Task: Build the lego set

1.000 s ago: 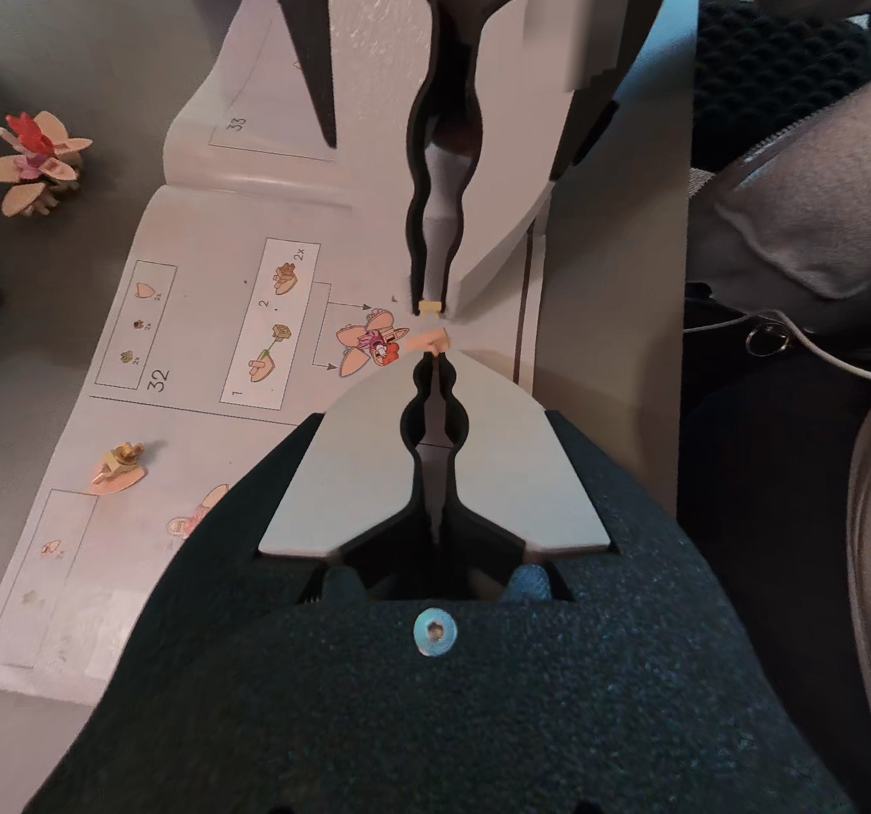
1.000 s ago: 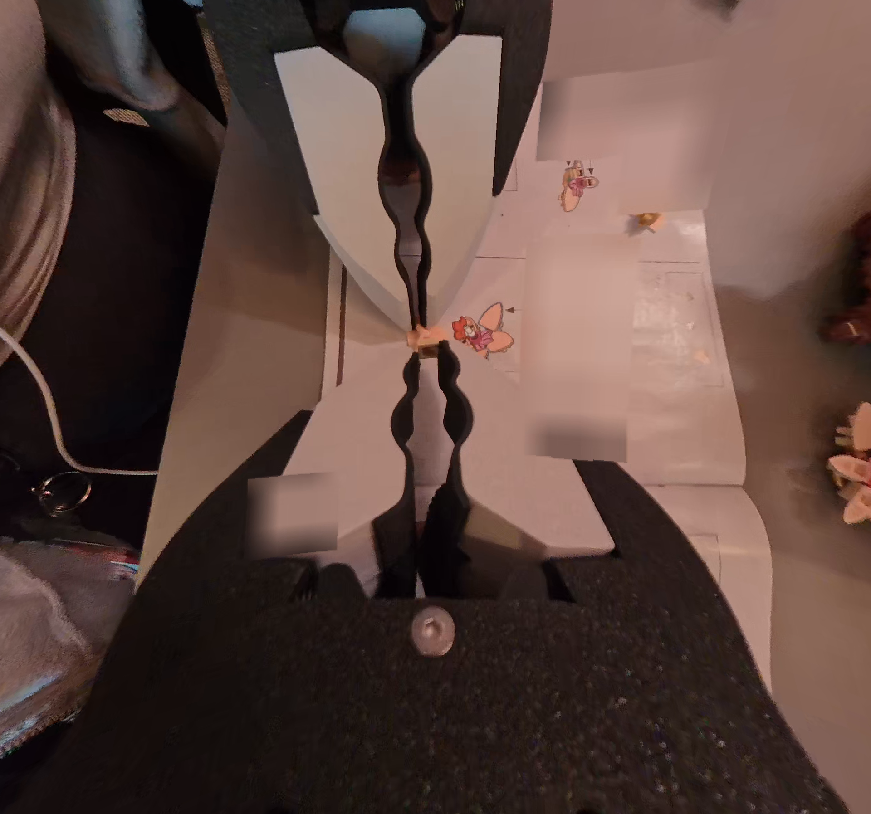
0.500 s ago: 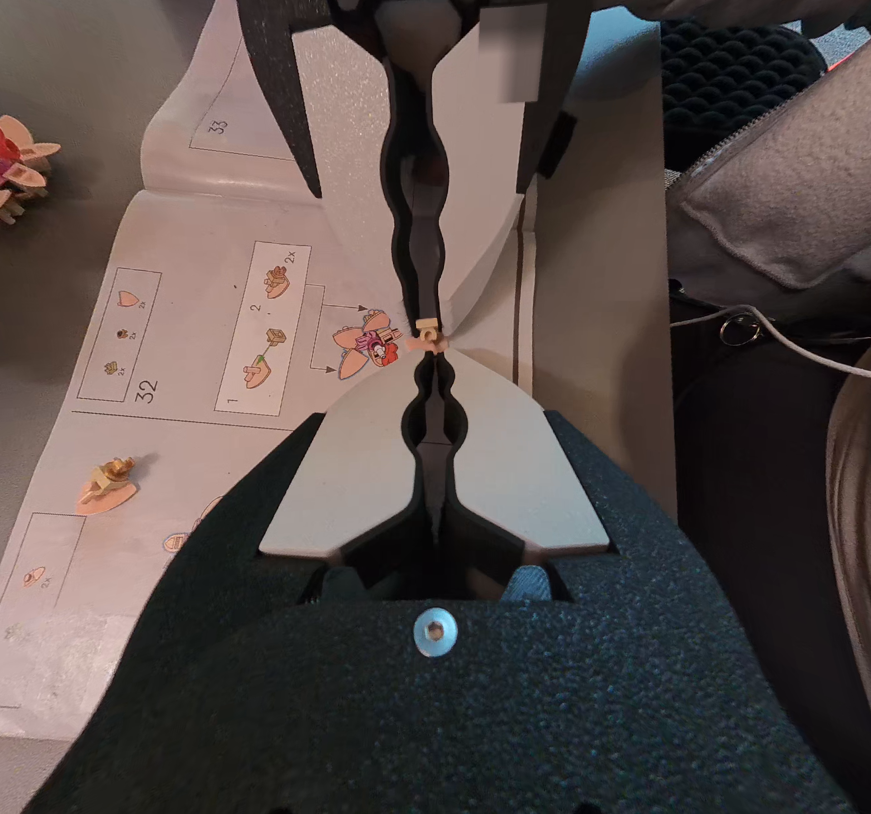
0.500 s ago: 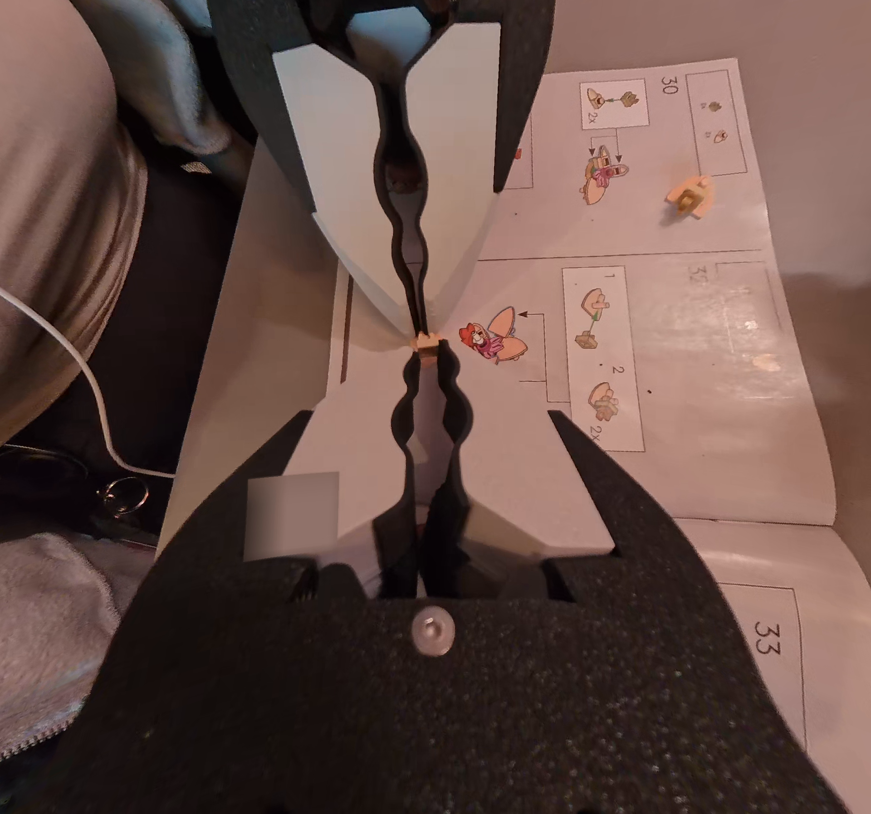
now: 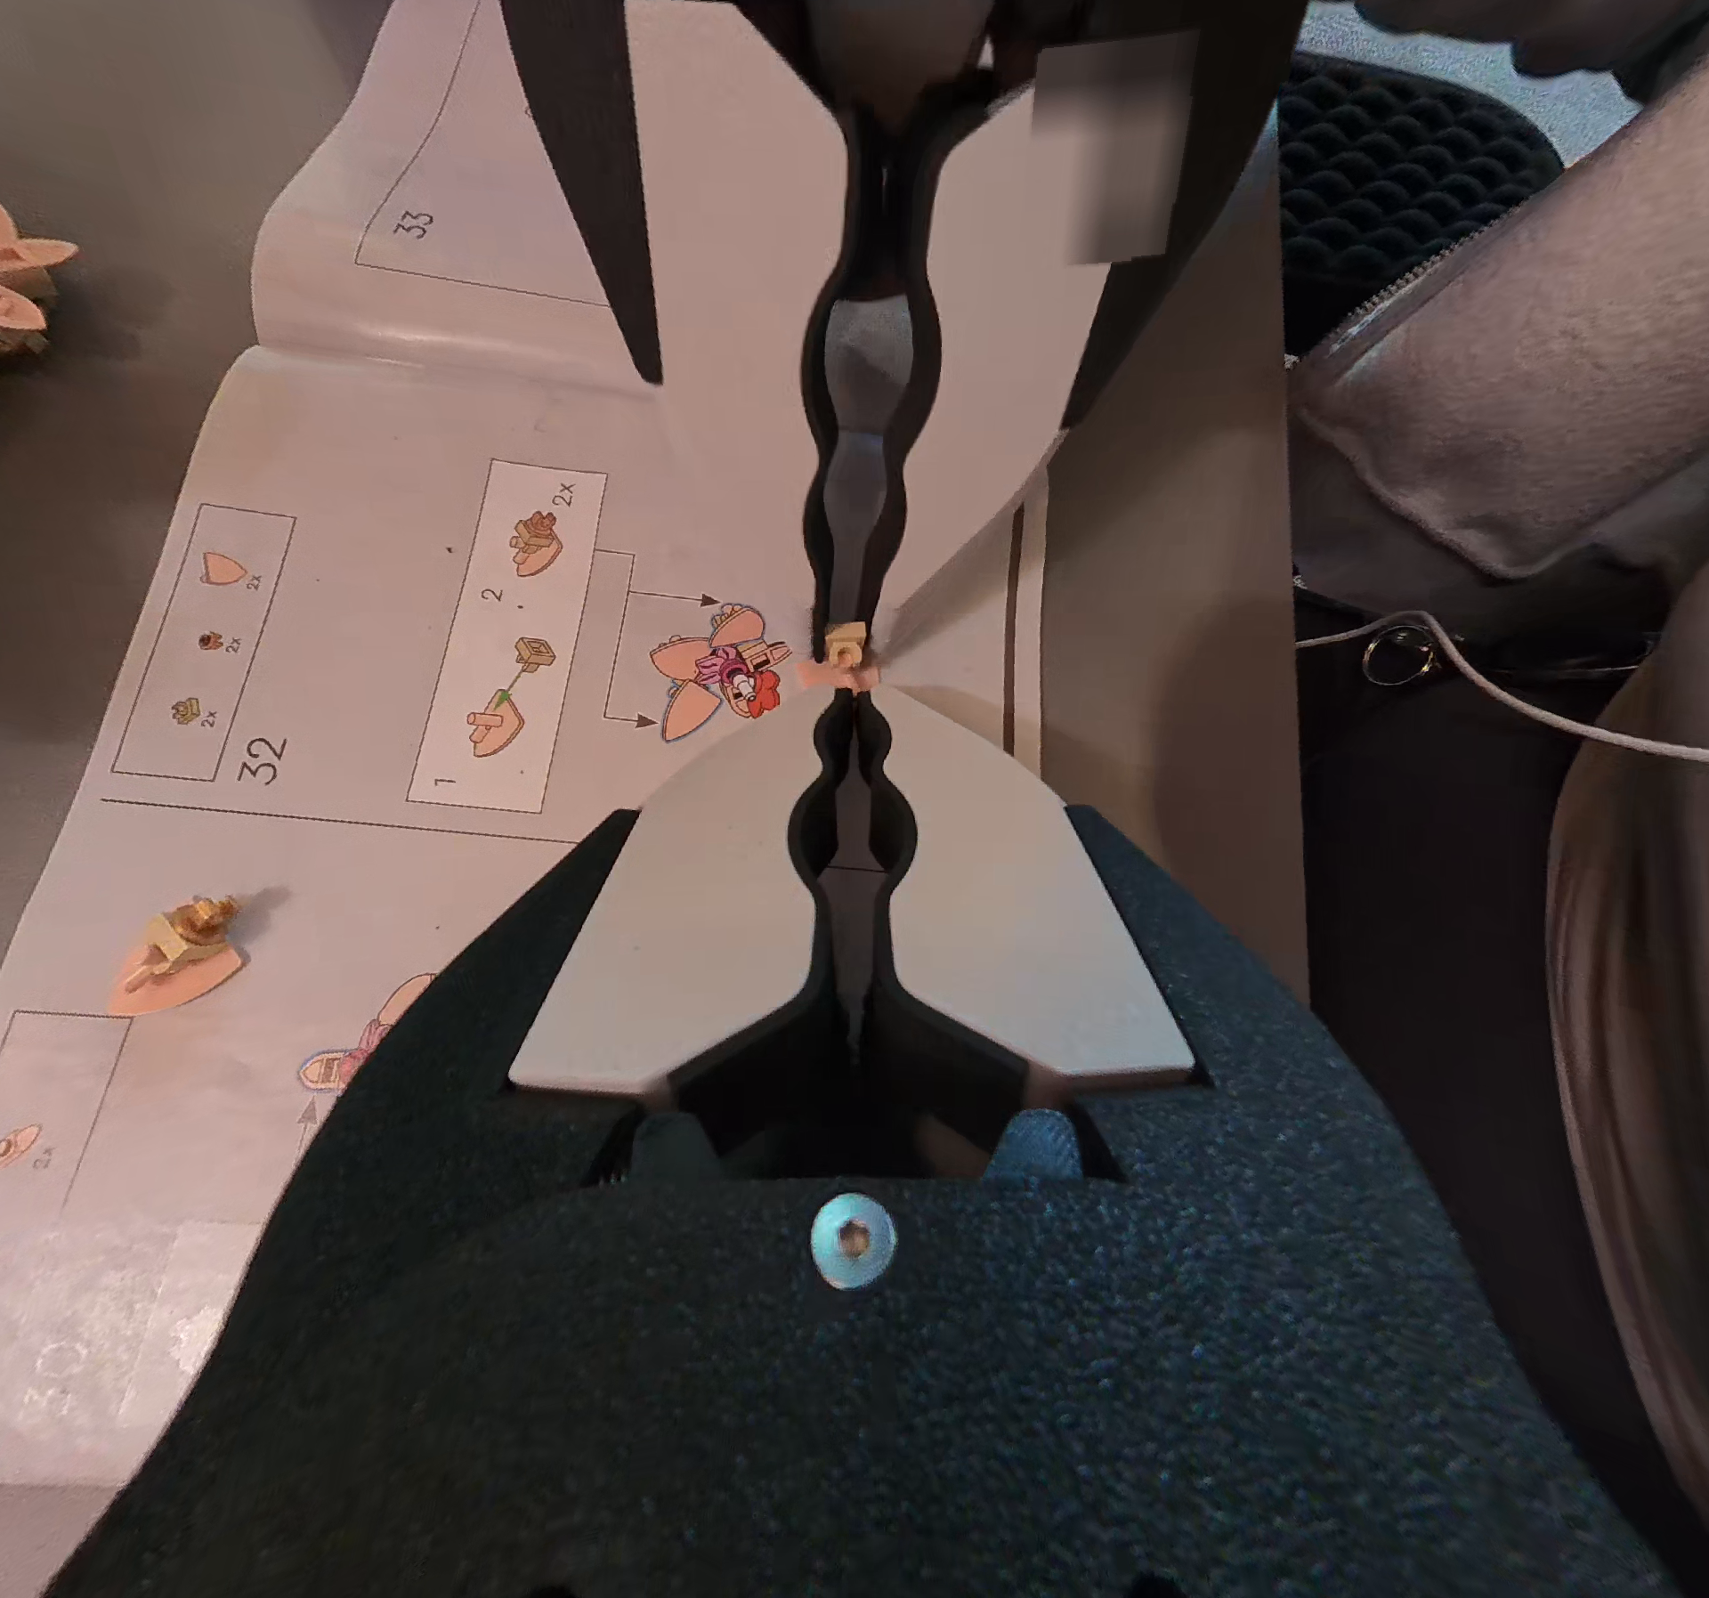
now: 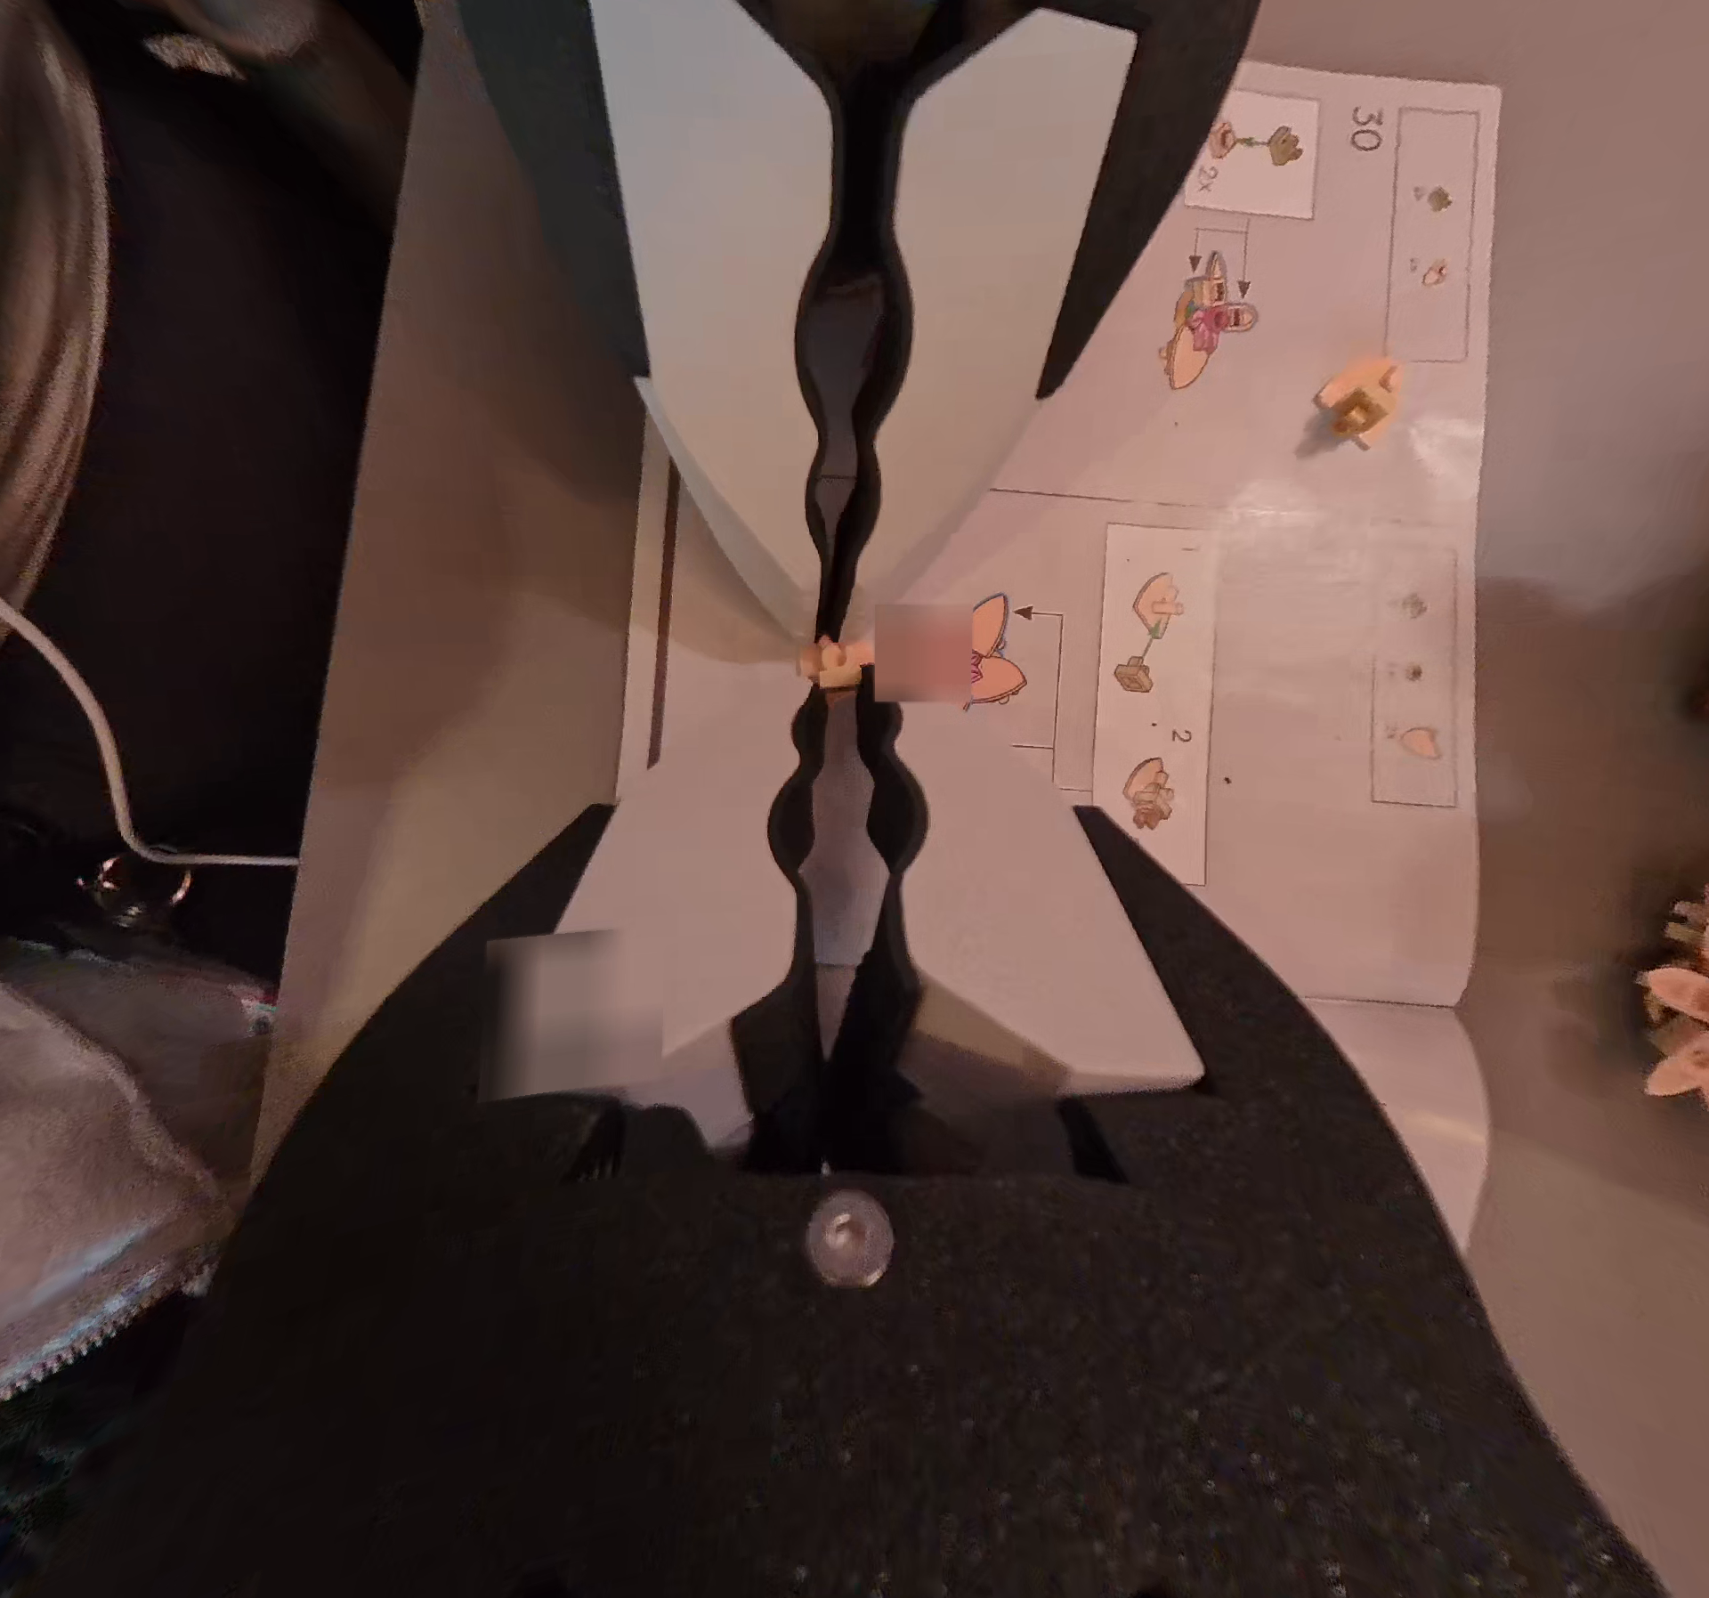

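Observation:
My left gripper (image 5: 849, 704) is shut on a small pink petal piece (image 5: 818, 675). My right gripper (image 5: 849, 619) comes in from the top of the left wrist view, tip to tip with the left one. It is shut on a small tan brick (image 5: 847, 643) that touches the petal piece. In the right wrist view, my right gripper (image 6: 837, 704) holds the tan brick (image 6: 837, 668) against the petal piece (image 6: 812, 656) in the left gripper (image 6: 832, 624). Both hover over the open instruction booklet (image 5: 388, 444).
A finished petal with a tan brick (image 5: 176, 952) lies on the booklet; it also shows in the right wrist view (image 6: 1359, 402). A built flower cluster (image 5: 23, 296) stands on the grey table beside the booklet. A person's grey sleeve (image 5: 1498, 407) and lap are at the table edge. Less than 4 cm separates the two grippers' tips.
The tan brick and the petal piece were a small gap apart one second ago; now they touch. Both grippers stayed shut and shifted slightly over the booklet.

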`<state>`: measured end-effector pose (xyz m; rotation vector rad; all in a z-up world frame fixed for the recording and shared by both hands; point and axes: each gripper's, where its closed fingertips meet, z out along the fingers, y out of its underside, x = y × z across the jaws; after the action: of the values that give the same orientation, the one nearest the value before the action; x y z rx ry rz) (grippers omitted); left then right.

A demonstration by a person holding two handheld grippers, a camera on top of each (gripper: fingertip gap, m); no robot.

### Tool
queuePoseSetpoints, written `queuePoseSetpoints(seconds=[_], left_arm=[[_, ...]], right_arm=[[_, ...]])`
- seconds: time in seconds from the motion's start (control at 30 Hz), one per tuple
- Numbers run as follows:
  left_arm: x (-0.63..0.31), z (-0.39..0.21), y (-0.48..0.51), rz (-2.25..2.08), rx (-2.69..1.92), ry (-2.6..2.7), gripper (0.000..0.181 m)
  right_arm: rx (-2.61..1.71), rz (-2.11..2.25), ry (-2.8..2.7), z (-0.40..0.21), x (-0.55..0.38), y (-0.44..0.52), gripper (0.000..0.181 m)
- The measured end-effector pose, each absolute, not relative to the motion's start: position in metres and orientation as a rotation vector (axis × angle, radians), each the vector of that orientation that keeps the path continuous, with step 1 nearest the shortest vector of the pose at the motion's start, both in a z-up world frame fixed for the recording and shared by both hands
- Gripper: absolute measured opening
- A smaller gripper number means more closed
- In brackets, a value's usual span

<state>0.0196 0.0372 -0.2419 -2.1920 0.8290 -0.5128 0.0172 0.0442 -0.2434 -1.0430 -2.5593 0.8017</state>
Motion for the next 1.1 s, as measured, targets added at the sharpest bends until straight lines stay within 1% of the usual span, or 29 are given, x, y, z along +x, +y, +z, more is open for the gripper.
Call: queuePoseSetpoints(seconds=[0.27,0.4,0.5,0.8,1.1], left_arm=[[0.0195,-0.2419,0.0371,-0.513,-2.191,0.830,0.001],[0.0195,-0.2419,0.0373,-0.514,-2.191,0.829,0.001],[0.0194,-0.2419,0.0372,-0.512,-2.191,0.830,0.001],[0.0193,-0.2418,0.0372,-0.511,-2.190,0.831,0.001],[0.0192,-0.2419,0.0372,-0.514,-2.191,0.830,0.001]], right_arm=[[-1.054,0.747,-2.641,-0.2440,0.0183,0.0443,0.007],[-0.980,0.949,-2.593,-0.2432,0.0171,0.0435,0.007],[-1.040,1.067,-2.536,-0.2431,0.0167,0.0430,0.006],[-1.075,1.081,-2.477,-0.2371,0.0177,0.0496,0.006],[-1.099,1.088,-2.479,-0.2438,0.0175,0.0456,0.006]])
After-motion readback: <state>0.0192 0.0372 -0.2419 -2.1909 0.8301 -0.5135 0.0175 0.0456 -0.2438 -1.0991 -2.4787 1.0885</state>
